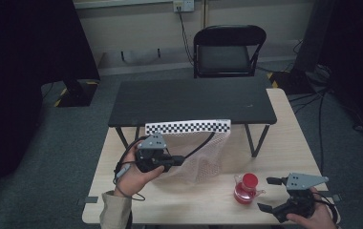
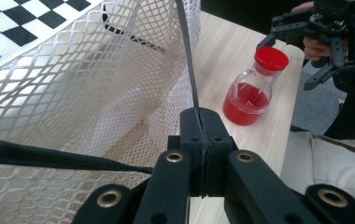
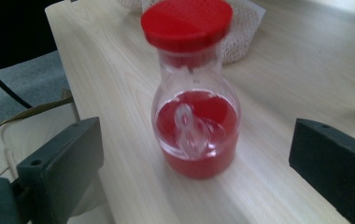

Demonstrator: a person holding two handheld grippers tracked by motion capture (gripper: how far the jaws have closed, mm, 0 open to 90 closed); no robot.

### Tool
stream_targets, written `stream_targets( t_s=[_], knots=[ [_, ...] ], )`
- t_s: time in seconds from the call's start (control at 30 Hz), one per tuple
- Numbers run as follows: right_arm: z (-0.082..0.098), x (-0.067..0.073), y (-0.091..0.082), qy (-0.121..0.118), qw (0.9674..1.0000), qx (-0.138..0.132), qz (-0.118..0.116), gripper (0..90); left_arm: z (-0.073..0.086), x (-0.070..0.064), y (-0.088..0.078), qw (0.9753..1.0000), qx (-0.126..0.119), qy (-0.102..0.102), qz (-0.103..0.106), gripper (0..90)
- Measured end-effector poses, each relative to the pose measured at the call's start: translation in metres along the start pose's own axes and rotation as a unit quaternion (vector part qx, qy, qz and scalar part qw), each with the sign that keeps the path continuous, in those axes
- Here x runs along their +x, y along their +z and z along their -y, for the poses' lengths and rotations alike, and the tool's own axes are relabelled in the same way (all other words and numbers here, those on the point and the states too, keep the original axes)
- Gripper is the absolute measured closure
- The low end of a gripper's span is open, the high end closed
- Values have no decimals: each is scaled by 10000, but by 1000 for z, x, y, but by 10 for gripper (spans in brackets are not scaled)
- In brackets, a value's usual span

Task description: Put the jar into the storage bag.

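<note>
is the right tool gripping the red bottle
No, in the right gripper view the bottle stands free on the table with the right tool open, gaps either side of it.

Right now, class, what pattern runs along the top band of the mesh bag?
A black-and-white checkerboard band on the mesh bag, clearest in the high view.

Nothing readable is showing anywhere — no words, numbers, brands or signs. The mesh bag (image 1: 203, 152) is carrying just a black-and-white checkered strip (image 1: 187, 127) along its top edge — a pattern, not lettering — and the red-capped jug (image 1: 246, 189) is bearing no label.
</note>
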State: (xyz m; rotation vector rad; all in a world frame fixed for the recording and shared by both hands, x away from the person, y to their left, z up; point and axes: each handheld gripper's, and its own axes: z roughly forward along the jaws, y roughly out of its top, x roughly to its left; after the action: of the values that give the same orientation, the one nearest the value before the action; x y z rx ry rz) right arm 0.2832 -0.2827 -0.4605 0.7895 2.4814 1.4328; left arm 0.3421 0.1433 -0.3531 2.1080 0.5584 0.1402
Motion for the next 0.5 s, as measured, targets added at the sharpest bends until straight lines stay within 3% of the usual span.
stream_targets(
  t_s=[0.5],
  knots=[
    [-16,12,23,-37,9996,-294,7,147,1,1,1,10000,-18,-7,9,894]
  ],
)
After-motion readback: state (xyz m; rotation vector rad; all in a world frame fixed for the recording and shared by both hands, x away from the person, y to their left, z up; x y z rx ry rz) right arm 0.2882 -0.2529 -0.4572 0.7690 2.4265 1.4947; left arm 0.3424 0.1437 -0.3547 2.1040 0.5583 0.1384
